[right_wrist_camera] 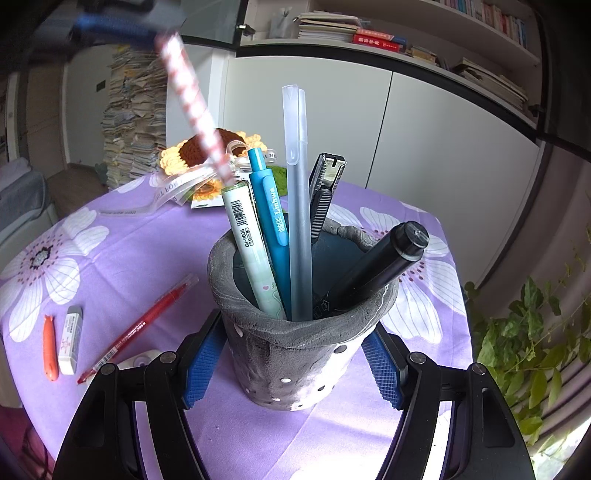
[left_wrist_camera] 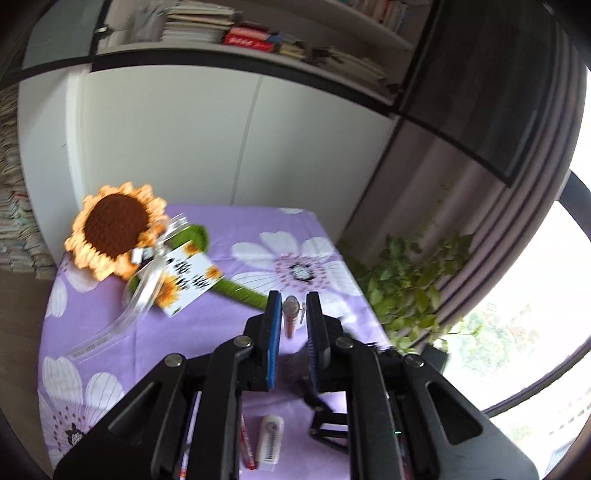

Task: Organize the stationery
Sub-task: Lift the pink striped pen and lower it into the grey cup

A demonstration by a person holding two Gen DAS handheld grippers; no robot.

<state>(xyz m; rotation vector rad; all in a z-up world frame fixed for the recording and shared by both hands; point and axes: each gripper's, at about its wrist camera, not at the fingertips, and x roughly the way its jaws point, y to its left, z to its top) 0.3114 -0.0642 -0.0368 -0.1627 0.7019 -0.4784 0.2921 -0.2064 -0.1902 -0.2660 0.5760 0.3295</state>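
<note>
My right gripper (right_wrist_camera: 295,369) is shut on a grey stone pen holder (right_wrist_camera: 295,354) standing on the purple flowered tablecloth (right_wrist_camera: 140,258). The holder holds several pens, a utility knife and a black marker (right_wrist_camera: 384,266). My left gripper (left_wrist_camera: 291,321) is shut on a red-and-white patterned pen (left_wrist_camera: 290,317), seen end-on between its blue pads. In the right wrist view that pen (right_wrist_camera: 192,103) hangs tilted above and left of the holder, held by the left gripper (right_wrist_camera: 122,26) at the top left.
A red pen (right_wrist_camera: 136,328), a white eraser (right_wrist_camera: 70,339), an orange fish-shaped item (right_wrist_camera: 50,347) and a correction tape (right_wrist_camera: 142,360) lie left of the holder. A crocheted sunflower (left_wrist_camera: 114,229) with a card lies at the back. A leafy plant (left_wrist_camera: 410,284) stands right of the table.
</note>
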